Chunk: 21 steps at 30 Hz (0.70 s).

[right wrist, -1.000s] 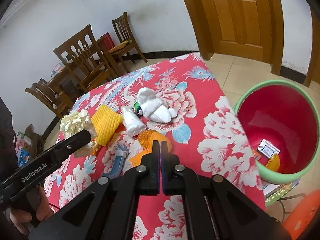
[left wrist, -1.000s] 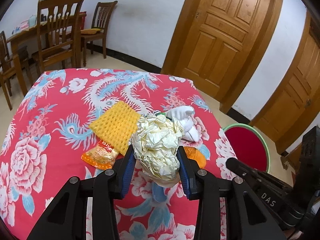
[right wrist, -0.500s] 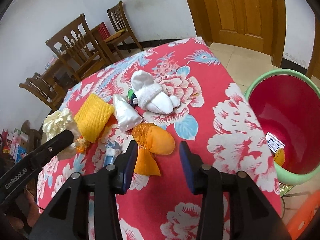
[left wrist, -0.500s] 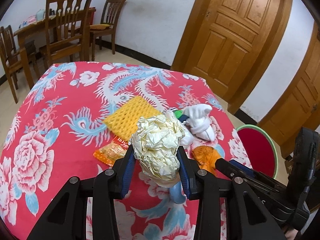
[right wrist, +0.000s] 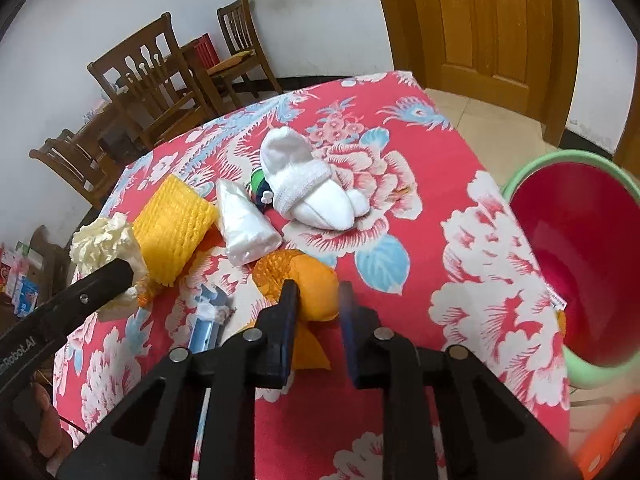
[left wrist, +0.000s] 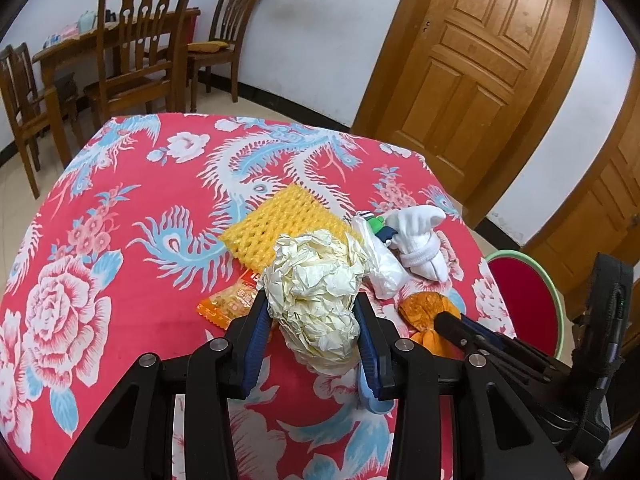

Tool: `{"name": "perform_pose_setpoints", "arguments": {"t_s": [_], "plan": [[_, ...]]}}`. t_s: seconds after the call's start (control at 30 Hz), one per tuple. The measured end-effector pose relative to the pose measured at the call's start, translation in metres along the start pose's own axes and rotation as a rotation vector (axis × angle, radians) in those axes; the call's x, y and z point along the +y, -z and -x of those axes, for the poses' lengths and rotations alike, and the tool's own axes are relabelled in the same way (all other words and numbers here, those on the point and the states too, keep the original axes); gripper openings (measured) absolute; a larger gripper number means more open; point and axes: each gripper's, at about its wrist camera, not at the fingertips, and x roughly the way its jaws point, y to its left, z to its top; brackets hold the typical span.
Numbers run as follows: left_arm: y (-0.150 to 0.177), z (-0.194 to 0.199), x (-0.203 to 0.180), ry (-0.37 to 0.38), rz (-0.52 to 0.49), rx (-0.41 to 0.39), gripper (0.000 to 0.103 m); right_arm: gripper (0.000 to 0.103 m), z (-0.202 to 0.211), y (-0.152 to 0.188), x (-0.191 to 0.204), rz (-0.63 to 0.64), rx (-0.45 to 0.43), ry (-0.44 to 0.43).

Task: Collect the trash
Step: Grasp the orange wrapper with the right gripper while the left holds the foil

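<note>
My left gripper (left wrist: 312, 304) is shut on a crumpled cream paper ball (left wrist: 316, 280) and holds it just above the red flowered tablecloth (left wrist: 120, 240). From the right wrist view, the same ball (right wrist: 102, 240) is at the far left. My right gripper (right wrist: 318, 288) is low over an orange wrapper (right wrist: 280, 268). Its jaws are closing, and the wrapper fills the gap, with both pads against its sides. The left wrist view shows that wrapper (left wrist: 424, 308) at the tip of the right gripper (left wrist: 446, 322). A green-rimmed red bin (right wrist: 532, 168) stands off the table's right edge.
On the table lie a yellow foam net (right wrist: 172, 224), a white plastic bag (right wrist: 244, 228), a rolled pair of white socks (right wrist: 308, 184), an orange snack packet (left wrist: 232, 304) and a blue item (right wrist: 204, 324). Wooden chairs (left wrist: 140, 40) and a door (left wrist: 472, 60) stand beyond.
My right gripper went from shut to wide open, sank onto the orange wrapper and has narrowed around it. The left gripper kept hold of the paper ball and drifted slightly.
</note>
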Motion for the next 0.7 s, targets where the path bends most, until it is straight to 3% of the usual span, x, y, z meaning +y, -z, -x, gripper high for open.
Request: {"name": "perform_pose_setpoints", "arguments": {"t_s": [0.33, 0.7], "plan": [[0.0, 0.005, -0.016, 0.02, -0.031, -0.004, 0.042, 0.019, 0.03, 0.001, -0.014, -0.04, -0.052, -0.022], [-0.003, 0.007, -0.058, 0.075, -0.097, 0.003, 0.042, 0.019, 0.074, 0.002, -0.057, -0.115, -0.128, 0.01]]}}
